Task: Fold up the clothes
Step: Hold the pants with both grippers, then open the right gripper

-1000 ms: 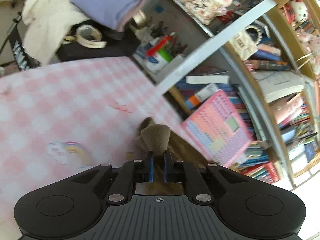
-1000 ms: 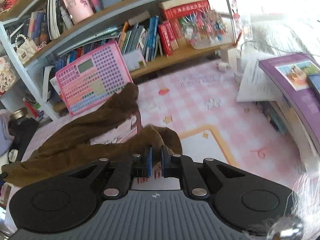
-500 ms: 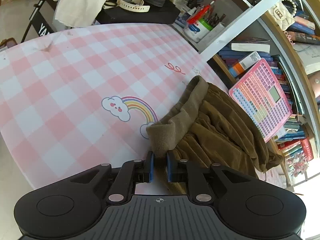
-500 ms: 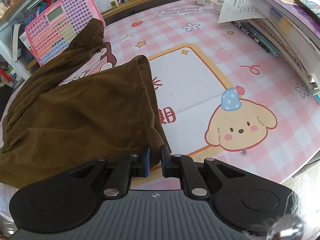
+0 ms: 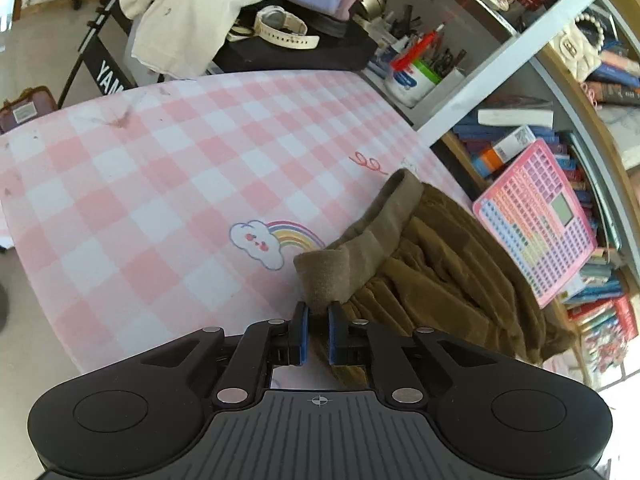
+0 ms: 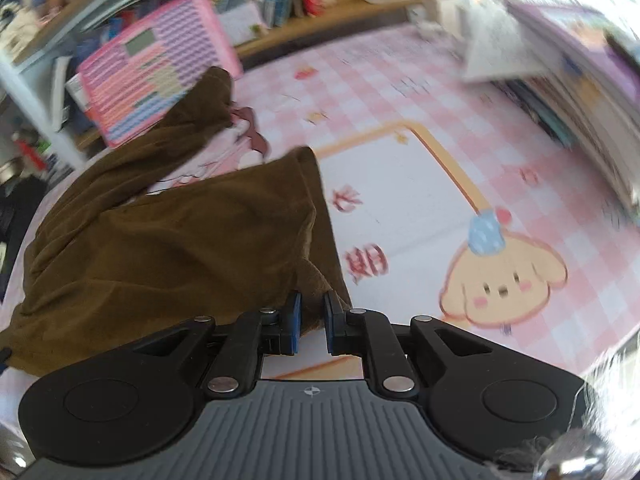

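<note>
Brown corduroy trousers (image 5: 440,276) lie bunched on the pink checked mat (image 5: 168,184). Their lighter ribbed waistband (image 5: 360,248) curls toward my left gripper (image 5: 316,312), whose jaws stand slightly apart with the waistband edge between them. In the right wrist view the trousers (image 6: 172,240) spread to the left, and my right gripper (image 6: 311,304) has its jaws parted a little around the trouser hem corner. The right wrist view is blurred by motion.
A pink toy keyboard (image 5: 536,220) leans on the bookshelf behind the trousers; it also shows in the right wrist view (image 6: 156,64). A pen cup (image 5: 412,80) and a pile of clothes (image 5: 192,20) sit beyond the mat. Stacked books (image 6: 580,64) lie at right.
Both grippers have drawn the trousers back and down onto the mat. Both sets of jaws have widened slightly around the cloth. The right gripper is now moving.
</note>
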A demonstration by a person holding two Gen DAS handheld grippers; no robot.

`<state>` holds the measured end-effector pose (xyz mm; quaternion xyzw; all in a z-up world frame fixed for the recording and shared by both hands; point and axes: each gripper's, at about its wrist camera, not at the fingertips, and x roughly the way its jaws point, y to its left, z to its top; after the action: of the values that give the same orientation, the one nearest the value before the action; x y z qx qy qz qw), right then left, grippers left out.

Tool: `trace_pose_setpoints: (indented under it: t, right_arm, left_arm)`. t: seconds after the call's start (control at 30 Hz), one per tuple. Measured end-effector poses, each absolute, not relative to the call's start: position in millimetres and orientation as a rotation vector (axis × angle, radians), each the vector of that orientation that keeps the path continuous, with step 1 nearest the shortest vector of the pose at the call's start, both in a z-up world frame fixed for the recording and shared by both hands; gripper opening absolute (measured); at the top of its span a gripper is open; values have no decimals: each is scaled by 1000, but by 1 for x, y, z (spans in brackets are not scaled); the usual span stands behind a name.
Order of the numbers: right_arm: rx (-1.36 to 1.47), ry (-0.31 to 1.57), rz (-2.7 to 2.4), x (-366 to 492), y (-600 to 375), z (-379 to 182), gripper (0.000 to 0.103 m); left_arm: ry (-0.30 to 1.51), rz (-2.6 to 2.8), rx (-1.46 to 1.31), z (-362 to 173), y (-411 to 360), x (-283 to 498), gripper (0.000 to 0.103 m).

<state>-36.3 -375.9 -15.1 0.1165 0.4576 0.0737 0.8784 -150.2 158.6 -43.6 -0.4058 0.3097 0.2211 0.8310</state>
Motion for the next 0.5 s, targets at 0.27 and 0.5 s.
trace_pose_setpoints:
  t: [0.27,0.5]
  right_arm:
    - [210,1036,106,-37,-380,-32,11]
    - [166,976,108,-39,-376,-15,31]
  left_arm:
    - [700,436,-761,-46,147,-147,12]
    - [684,474,-688,-28,146,-147,32]
